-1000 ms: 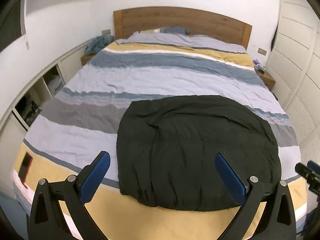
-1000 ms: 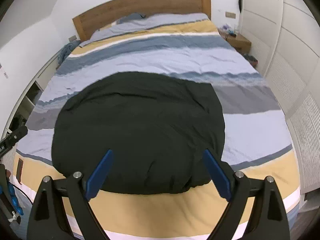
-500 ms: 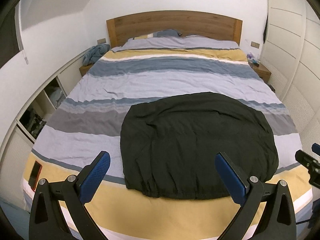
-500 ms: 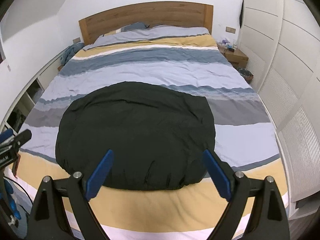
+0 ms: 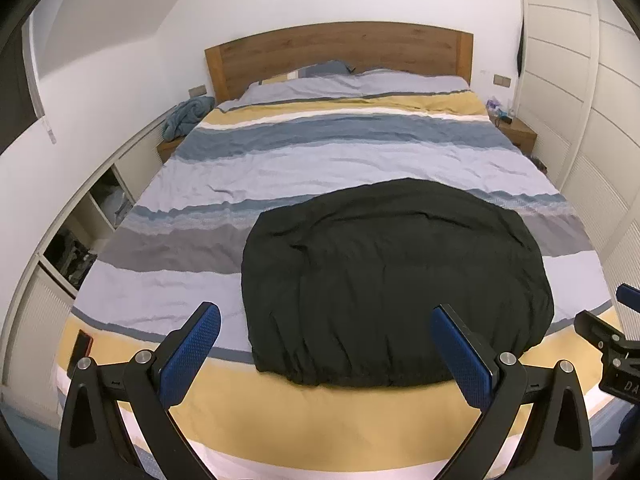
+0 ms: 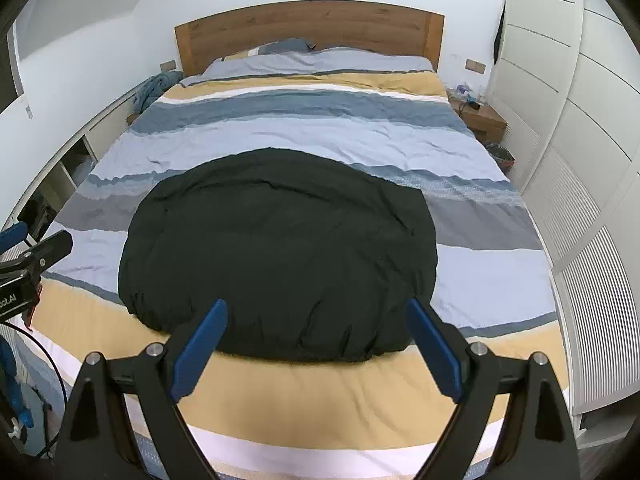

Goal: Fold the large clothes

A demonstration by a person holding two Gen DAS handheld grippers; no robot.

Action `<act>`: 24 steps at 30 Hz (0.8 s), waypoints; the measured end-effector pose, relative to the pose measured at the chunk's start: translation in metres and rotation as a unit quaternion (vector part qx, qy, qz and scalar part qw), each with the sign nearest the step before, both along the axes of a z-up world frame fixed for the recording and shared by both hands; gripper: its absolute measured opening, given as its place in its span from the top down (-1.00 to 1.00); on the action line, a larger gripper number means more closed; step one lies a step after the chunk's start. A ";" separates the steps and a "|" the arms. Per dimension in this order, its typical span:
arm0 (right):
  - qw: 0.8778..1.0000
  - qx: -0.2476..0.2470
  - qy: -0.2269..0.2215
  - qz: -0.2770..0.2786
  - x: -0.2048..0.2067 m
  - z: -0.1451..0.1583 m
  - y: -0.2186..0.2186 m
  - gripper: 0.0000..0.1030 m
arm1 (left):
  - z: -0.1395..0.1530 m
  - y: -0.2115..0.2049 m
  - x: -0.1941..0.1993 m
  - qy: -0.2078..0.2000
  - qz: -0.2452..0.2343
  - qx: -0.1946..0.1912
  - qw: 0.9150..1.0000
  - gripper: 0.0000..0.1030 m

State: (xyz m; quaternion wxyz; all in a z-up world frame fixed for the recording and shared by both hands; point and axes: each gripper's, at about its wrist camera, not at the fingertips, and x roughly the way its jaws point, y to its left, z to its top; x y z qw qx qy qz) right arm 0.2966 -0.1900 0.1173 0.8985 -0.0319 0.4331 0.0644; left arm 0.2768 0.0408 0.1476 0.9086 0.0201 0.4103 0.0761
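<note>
The dark garment point(image 5: 396, 280) lies spread in one broad, roughly rectangular slab on the striped duvet point(image 5: 320, 160), straight ahead of both grippers and near the foot of the bed, its gathered near hem just beyond the fingertips. To the far left of the left gripper point(image 5: 326, 354) a dark phone point(image 5: 80, 350) rests at the bed's edge, with open shelving point(image 5: 80, 248) beyond it. The left gripper hangs with its blue pads spread wide and nothing between them, above the yellow band of the duvet in front of the garment's left half. The right gripper point(image 6: 318, 354) is likewise spread and empty, centred on the hem. Both seem held back and level so the whole cloth can be taken in. The flat, even outline would suit a piece laid out for folding or one already folded into a thick panel; the pictures do not settle which. In the right wrist view the left tool's body shows white lettering cut off at the frame, reading roughly "otAI" point(image 6: 8, 301); in the left wrist view the right tool shows faint letters, perhaps "DA" point(image 5: 631, 387).
</note>
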 end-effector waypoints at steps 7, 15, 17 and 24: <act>1.000 -0.004 0.009 0.009 -0.011 -0.006 0.004 -0.77 | -0.002 -0.008 -0.009 -0.002 -0.010 0.005 1.000 -0.99; 1.000 -0.009 0.018 0.009 -0.019 -0.014 0.006 -0.77 | -0.011 -0.008 -0.013 0.011 -0.015 -0.011 1.000 -0.99; 1.000 -0.010 0.019 0.009 -0.020 -0.015 0.006 -0.77 | -0.013 -0.008 -0.013 0.015 -0.014 -0.015 1.000 -0.99; 1.000 -0.013 0.019 0.008 -0.021 -0.016 0.005 -0.77 | -0.015 -0.009 -0.014 0.020 -0.016 -0.020 0.999 -0.99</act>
